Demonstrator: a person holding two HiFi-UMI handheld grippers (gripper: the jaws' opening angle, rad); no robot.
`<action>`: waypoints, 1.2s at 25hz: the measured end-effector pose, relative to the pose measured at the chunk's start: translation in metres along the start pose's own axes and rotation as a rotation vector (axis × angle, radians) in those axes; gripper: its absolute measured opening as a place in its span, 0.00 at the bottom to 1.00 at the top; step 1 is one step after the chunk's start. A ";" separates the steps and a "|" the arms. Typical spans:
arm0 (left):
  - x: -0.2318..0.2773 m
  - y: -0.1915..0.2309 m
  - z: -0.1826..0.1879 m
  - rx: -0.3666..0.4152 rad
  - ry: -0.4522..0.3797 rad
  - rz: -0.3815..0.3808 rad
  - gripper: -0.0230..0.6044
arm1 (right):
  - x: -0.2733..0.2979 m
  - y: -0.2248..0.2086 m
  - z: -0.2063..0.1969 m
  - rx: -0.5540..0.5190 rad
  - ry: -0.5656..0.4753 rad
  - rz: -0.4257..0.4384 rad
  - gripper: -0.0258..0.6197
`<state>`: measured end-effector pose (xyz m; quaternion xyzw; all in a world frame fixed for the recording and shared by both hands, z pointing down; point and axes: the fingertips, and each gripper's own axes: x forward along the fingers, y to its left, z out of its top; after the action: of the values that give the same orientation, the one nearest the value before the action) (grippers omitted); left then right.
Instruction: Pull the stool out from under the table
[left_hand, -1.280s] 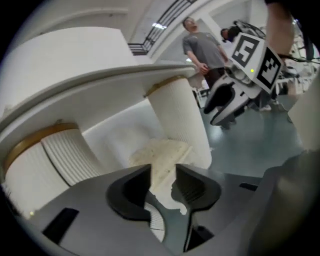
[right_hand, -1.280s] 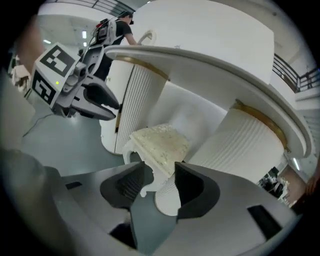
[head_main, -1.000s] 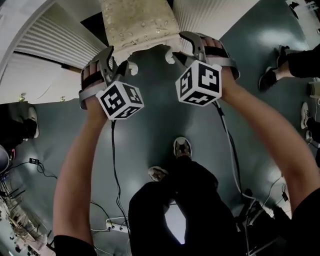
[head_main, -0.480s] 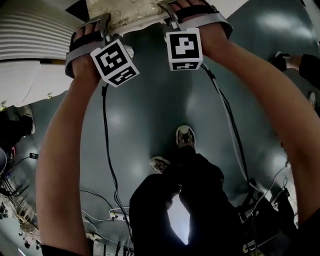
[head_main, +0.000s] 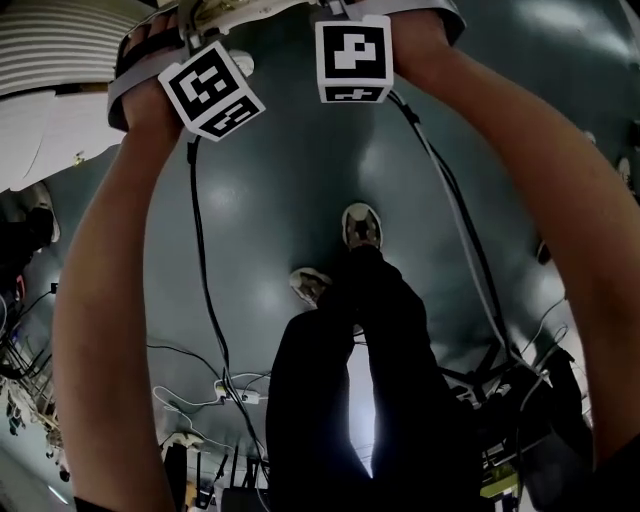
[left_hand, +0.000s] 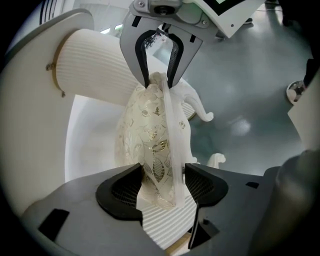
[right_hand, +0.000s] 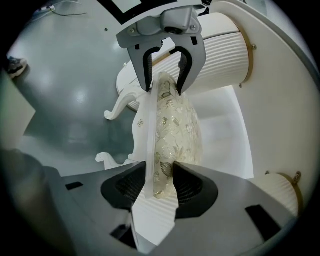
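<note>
Since your arms ran forward over the last second, the stool (left_hand: 150, 130) has shrunk to a sliver at the top of the head view. It sits part-way in between the fluted supports of the desk (left_hand: 95, 65), so I'd say the pull hasn't started. Only the gripper views show the grip: left tongs (left_hand: 164, 179) and right tongs (right_hand: 159, 180) are both closing, pads already clamped on the cushioned seat edge.

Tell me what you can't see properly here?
Head view: the top edge cuts off nearly all of the stool and the table.
Left gripper view: the left tool, jaws closing on the seat cushion, covers its near edge.
Right gripper view: the left tool hides the cushion's far end.
</note>
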<state>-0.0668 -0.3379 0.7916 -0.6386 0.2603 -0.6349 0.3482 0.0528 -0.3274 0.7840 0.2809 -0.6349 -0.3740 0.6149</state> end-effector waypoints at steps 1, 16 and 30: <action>-0.007 -0.005 0.003 0.001 -0.005 -0.002 0.48 | -0.007 0.005 -0.001 0.000 -0.006 0.003 0.31; -0.064 -0.071 -0.006 0.010 -0.047 -0.004 0.48 | -0.063 0.063 0.028 0.028 0.015 0.027 0.31; -0.087 -0.074 0.000 0.044 -0.056 0.007 0.46 | -0.096 0.073 0.029 0.087 0.052 0.038 0.31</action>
<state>-0.0798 -0.2246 0.7944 -0.6476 0.2387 -0.6211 0.3714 0.0397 -0.2045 0.7901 0.3051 -0.6395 -0.3267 0.6254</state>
